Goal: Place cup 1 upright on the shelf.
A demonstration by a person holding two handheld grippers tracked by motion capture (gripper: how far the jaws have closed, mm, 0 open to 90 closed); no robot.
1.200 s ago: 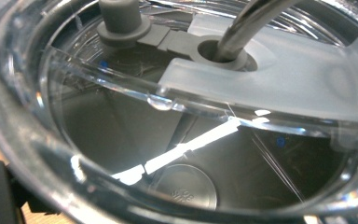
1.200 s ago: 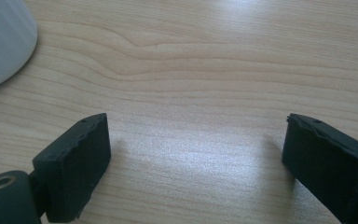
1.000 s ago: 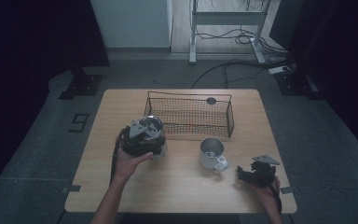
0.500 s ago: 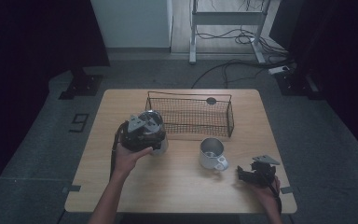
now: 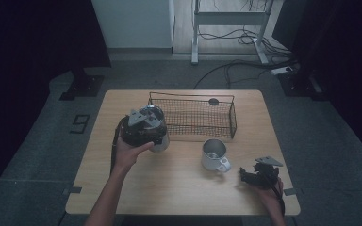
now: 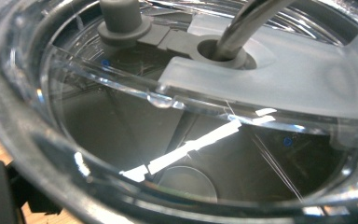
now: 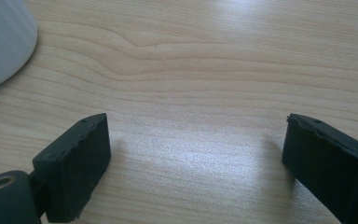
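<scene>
In the high view, the left gripper (image 5: pixel 143 125) was at a clear tumbler (image 5: pixel 160 141) standing on the table (image 5: pixel 179 188) just beside the near left corner of the wire basket (image 5: pixel 195 115), probably to lift it. A white mug (image 5: pixel 214 155) stood near the middle, apart from both. The right gripper (image 5: pixel 259 175) rested low by the table's near right edge, seemingly idle, with bare wood around it.

In the left gripper view, the tumbler's lid (image 6: pixel 279 74) and metal straw (image 6: pixel 247 23) sat very close to the camera; I could not tell whether these jaws were clenched.

In the right gripper view, the 2 jaws stood wide apart over bare wood, grasping nothing, with the mug's wall (image 7: pixel 0 42) at far left.
</scene>
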